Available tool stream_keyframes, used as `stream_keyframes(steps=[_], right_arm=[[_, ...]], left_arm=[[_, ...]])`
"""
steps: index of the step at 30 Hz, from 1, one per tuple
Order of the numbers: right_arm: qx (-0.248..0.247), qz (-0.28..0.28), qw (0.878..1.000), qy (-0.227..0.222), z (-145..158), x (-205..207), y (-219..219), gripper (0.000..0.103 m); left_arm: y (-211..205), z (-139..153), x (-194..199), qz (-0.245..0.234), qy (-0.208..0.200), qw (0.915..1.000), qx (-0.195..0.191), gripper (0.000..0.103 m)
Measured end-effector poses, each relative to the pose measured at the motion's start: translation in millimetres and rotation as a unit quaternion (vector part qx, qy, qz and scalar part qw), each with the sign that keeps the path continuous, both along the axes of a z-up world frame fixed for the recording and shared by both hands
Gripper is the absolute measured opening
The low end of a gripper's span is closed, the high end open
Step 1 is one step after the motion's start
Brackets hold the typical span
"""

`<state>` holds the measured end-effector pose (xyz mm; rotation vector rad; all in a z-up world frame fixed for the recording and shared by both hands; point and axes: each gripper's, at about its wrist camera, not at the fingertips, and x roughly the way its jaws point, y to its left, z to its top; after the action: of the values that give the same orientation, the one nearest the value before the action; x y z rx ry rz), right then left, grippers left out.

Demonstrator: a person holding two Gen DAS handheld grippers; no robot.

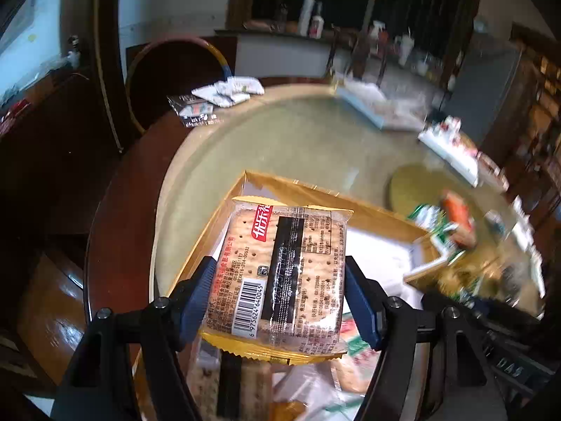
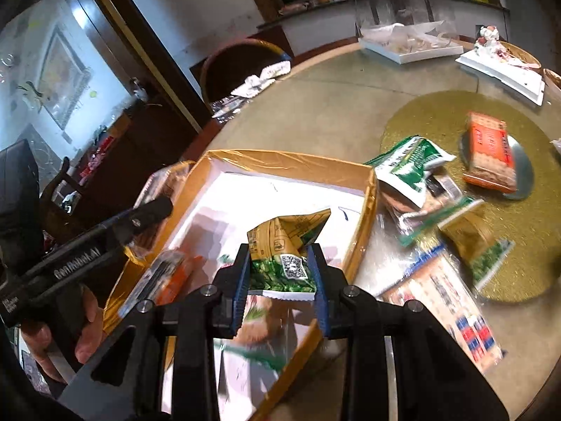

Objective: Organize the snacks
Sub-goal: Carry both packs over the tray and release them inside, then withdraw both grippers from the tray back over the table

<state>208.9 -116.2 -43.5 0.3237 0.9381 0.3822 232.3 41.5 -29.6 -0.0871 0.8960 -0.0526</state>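
My left gripper (image 1: pixel 280 291) is shut on a clear-wrapped cracker pack (image 1: pixel 280 266) with a gold edge and a barcode, held above the gold-rimmed white box (image 1: pixel 312 193). More packs lie in the box below it. In the right wrist view my right gripper (image 2: pixel 282 273) is shut on a green and tan snack packet (image 2: pixel 284 249) over the same box (image 2: pixel 287 163). The left gripper's arm (image 2: pixel 105 231) and the hand holding it show at the left. Loose green packets (image 2: pixel 410 165) and an orange cracker pack (image 2: pixel 489 151) lie to the right of the box.
The box sits on a round glass-topped table (image 2: pixel 333 105) with a gold mat (image 2: pixel 438 112). White trays (image 2: pixel 410 49) stand at the far edge. Small wrapped packs (image 1: pixel 228 91) lie near a chair back (image 1: pixel 175 70) at the far left.
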Motion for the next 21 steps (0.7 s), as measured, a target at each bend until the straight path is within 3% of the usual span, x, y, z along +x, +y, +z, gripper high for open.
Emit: stream_keyframes(steps=[4,7,9,13,15,17,21], right_arm=[[-0.018,-0.001,1.0,0.02,-14.1,14.9,9.8,0.034],[-0.025,-0.002,0.999,0.027,-21.8,18.2,14.2,0.034],[-0.048,-0.008,0.999,0.022,-20.4,17.6,19.2,0.037],[-0.024,-0.008,0.999,0.021,-17.7,14.8,19.8,0.055],[-0.006,-0.012,1.0,0.018,-14.2,11.2,15.9,0.062],[0.005,-0.017,1.0,0.012,-8.6,5.9,11.6,0.066],[0.023,-0.017,1.0,-0.009,6.3,-14.7,-0.2,0.068]], left_arm=[[-3.8,-18.4,7.2,-0.015,0.044,0.9988,0.016,0.071],[-6.6,-29.1,7.6,-0.054,0.075,0.9957,-0.011,0.072],[-3.0,-33.1,7.4,-0.055,0.084,0.9944,-0.034,0.075],[14.9,-23.0,-3.5,-0.021,0.078,0.9928,-0.089,0.08],[24.7,-21.0,-10.4,-0.015,0.073,0.9867,-0.144,0.084],[30.3,-25.1,-14.0,-0.008,0.092,0.9813,-0.169,0.084],[34.2,-6.3,-40.7,0.011,0.031,0.9809,-0.192,0.084]])
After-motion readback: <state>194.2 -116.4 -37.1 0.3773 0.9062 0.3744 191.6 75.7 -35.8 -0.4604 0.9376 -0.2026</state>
